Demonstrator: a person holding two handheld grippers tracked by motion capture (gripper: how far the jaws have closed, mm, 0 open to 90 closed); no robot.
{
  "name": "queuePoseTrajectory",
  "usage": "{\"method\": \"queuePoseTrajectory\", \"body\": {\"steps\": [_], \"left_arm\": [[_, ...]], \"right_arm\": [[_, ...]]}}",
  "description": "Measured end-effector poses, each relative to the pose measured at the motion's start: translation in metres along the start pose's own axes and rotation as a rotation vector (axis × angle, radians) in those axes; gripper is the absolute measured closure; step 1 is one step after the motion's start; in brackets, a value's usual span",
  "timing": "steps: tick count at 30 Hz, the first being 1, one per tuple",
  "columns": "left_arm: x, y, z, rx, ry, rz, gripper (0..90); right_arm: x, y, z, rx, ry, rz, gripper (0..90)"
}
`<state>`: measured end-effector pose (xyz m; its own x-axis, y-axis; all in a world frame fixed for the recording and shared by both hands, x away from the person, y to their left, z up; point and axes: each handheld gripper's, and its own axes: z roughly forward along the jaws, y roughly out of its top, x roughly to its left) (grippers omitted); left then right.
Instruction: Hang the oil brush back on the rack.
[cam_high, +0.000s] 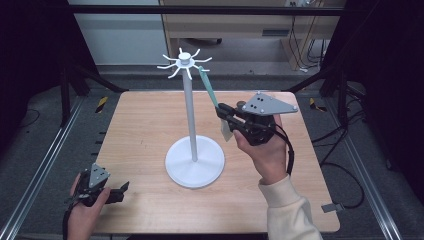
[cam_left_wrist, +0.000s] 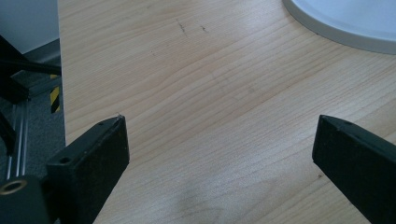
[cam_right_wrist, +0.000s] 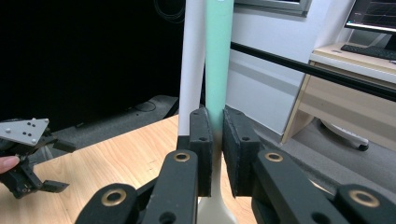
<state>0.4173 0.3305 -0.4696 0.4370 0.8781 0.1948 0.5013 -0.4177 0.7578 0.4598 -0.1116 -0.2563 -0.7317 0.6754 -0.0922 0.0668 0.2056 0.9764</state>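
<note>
A white hook stand (cam_high: 190, 105) rises from a round base (cam_high: 195, 162) at the middle of the wooden table (cam_high: 140, 125); its top carries several curved hooks (cam_high: 184, 62). My right gripper (cam_high: 225, 114) is shut on a utensil with a mint-green handle (cam_high: 208, 89) and a pale head; the handle's tip reaches a hook on the stand's right side. In the right gripper view the green handle (cam_right_wrist: 218, 60) stands between the jaws beside the white pole (cam_right_wrist: 193, 56). My left gripper (cam_high: 121, 191) rests open near the table's front left corner, with bare wood between its fingers (cam_left_wrist: 100, 147).
The stand's white base rim (cam_left_wrist: 341, 25) lies ahead and to the right of the left gripper. Dark frame bars and floor rails border the table. A cable (cam_high: 287, 145) trails from the right gripper over the hand.
</note>
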Motion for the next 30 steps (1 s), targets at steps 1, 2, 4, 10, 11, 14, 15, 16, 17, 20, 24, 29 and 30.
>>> {"method": "queuePoseTrajectory", "body": {"steps": [1,2,4,10,11,14,15,16,17,20,24,29,30], "left_arm": [[0.0,0.0,0.0,0.0,0.0,0.0,3.4],[0.0,0.0,0.0,0.001,0.0,0.0,3.4],[0.0,0.0,0.0,0.002,-0.001,0.001,3.4],[0.0,0.0,0.0,0.001,-0.001,-0.001,3.4],[0.0,0.0,0.0,0.001,-0.002,0.0,3.4],[-0.001,0.0,0.001,0.006,-0.006,0.0,3.4],[-0.001,0.0,0.001,0.007,-0.007,0.001,3.4],[-0.001,0.0,0.001,0.008,-0.008,0.001,3.4],[-0.001,0.0,0.001,0.007,-0.008,0.001,3.4],[-0.001,0.0,0.001,0.007,-0.009,0.001,3.4],[-0.001,0.0,0.0,0.006,-0.008,-0.001,3.4],[-0.001,0.0,0.0,0.006,-0.01,0.0,3.4],[-0.001,0.0,0.0,0.005,-0.01,0.001,3.4]], "right_arm": [[0.0,0.0,0.0,-0.001,-0.001,0.0,82.8],[0.0,0.0,0.0,-0.002,-0.002,0.002,82.8],[0.0,-0.001,0.001,-0.005,-0.005,-0.001,82.7],[0.002,-0.003,0.007,-0.014,-0.013,0.01,82.7],[0.002,-0.004,0.008,-0.015,-0.013,0.009,82.7],[0.003,-0.004,0.012,-0.019,-0.015,0.014,82.7],[0.004,-0.004,0.013,-0.02,-0.015,0.015,82.7],[0.004,-0.004,0.014,-0.02,-0.016,0.018,82.7],[0.004,-0.005,0.015,-0.021,-0.017,0.018,82.7],[0.004,-0.006,0.019,-0.024,-0.019,0.026,82.8],[0.004,-0.007,0.023,-0.033,-0.027,0.03,90.0],[0.003,-0.009,0.028,-0.041,-0.021,0.037,90.0],[0.004,-0.009,0.029,-0.038,-0.02,0.035,90.0]]}}
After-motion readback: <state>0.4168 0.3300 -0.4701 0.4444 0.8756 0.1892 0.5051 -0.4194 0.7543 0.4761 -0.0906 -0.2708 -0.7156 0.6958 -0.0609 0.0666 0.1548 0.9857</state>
